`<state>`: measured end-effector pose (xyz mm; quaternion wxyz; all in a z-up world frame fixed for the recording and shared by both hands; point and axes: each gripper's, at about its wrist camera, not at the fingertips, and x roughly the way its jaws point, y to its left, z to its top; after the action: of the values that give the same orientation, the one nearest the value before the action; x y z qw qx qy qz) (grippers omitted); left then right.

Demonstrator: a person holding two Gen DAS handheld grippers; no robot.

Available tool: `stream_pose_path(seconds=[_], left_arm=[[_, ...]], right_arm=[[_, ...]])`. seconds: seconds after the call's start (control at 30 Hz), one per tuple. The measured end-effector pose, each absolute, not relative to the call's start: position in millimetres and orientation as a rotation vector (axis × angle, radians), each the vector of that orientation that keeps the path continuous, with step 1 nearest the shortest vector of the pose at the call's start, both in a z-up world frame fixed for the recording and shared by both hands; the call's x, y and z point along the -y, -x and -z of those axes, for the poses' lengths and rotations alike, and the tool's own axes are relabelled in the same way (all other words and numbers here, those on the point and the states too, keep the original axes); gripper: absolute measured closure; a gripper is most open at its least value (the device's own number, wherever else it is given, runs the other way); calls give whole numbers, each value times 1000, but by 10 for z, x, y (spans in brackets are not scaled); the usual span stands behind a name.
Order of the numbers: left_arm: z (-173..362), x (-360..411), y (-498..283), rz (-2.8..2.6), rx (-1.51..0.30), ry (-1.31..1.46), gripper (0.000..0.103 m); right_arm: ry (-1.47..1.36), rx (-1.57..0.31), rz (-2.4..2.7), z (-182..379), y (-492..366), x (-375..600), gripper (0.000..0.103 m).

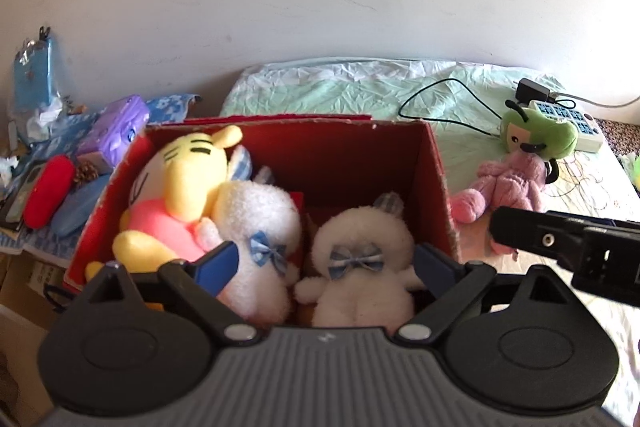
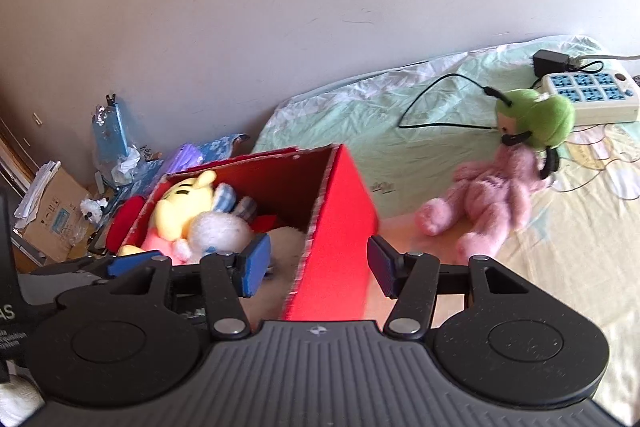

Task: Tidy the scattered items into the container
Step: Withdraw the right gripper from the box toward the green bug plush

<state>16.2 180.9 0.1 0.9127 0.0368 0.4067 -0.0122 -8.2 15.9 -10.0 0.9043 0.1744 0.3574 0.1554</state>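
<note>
An open red cardboard box stands on the bed. Inside lie a yellow and pink plush and two white plush bunnies with blue bows. My left gripper hangs over the box, jaws wide apart around the bunnies, pads not pressing. My right gripper is open at the box's right wall, which shows between its fingers with nothing gripped. One of its fingers shows in the left wrist view. A pink plush with a green head lies on the sheet to the right of the box.
A white and blue power strip, a black adapter and a black cable lie behind the pink plush. Left of the box sits clutter: a purple pack, a red case and a cardboard carton.
</note>
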Motion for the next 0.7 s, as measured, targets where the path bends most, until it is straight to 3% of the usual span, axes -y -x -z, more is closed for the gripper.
stream_pose_path(seconds=[0.7], left_arm=[[-135,-984,-141,-15,-813,-127,5]], right_arm=[[-368,-761,-283,170,101,623,42]])
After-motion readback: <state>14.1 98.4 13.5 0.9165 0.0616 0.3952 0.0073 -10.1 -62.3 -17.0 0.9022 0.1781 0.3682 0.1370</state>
